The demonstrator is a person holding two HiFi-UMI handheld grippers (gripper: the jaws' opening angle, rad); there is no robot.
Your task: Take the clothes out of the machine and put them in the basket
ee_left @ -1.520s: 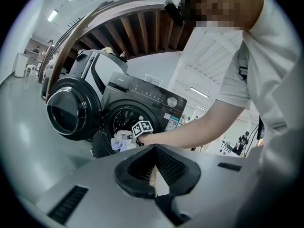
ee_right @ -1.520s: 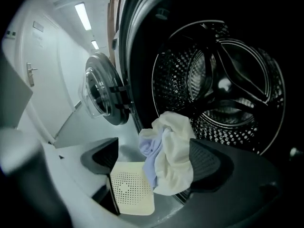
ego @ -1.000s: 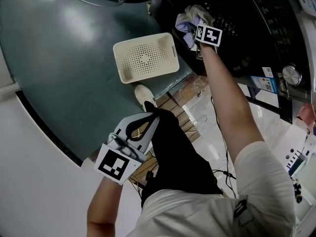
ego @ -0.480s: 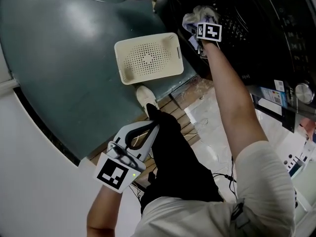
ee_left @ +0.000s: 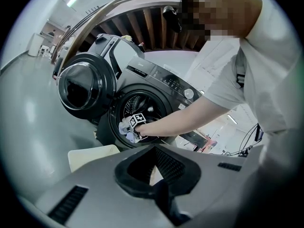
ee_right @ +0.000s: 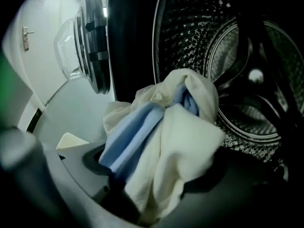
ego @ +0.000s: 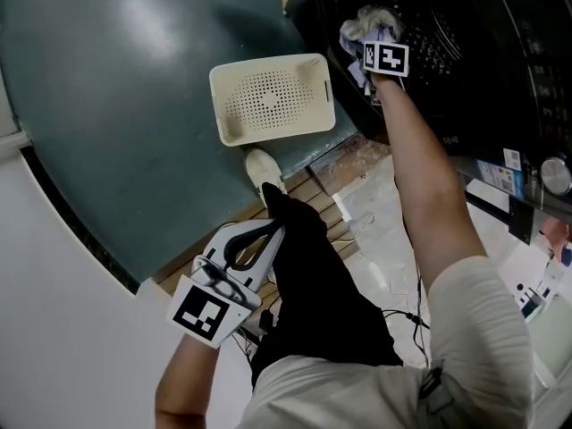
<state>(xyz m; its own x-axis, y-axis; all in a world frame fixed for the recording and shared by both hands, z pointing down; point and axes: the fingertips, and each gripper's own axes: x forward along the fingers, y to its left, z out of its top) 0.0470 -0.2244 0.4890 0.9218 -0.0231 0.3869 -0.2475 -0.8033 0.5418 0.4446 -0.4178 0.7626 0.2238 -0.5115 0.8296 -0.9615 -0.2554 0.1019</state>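
A bundle of white and light-blue clothes (ee_right: 161,141) sits at the front-loading machine's opening (ee_left: 137,108), with the perforated drum (ee_right: 190,27) behind it. My right gripper (ee_right: 156,194) is at the lip of that opening; its jaws are closing and the bundle is wedged between them, hiding the pads. From the head view the clothes (ego: 366,23) bulge just past the right gripper (ego: 365,47). The cream perforated basket (ego: 219,105) stands on the floor left of the machine. My left gripper (ego: 268,231) hangs low beside the person's dark trouser leg, shut and holding nothing.
The round glass door (ee_left: 78,84) stands swung open to the left of the opening, above the basket (ee_left: 90,155). A white shoe (ego: 261,170) is planted between basket and wooden slats (ego: 317,195). Cables (ego: 402,315) trail on the pale floor at right.
The right gripper has sunk a little onto the clothes at the machine's lip. The left gripper has dropped slightly. The basket has not moved.
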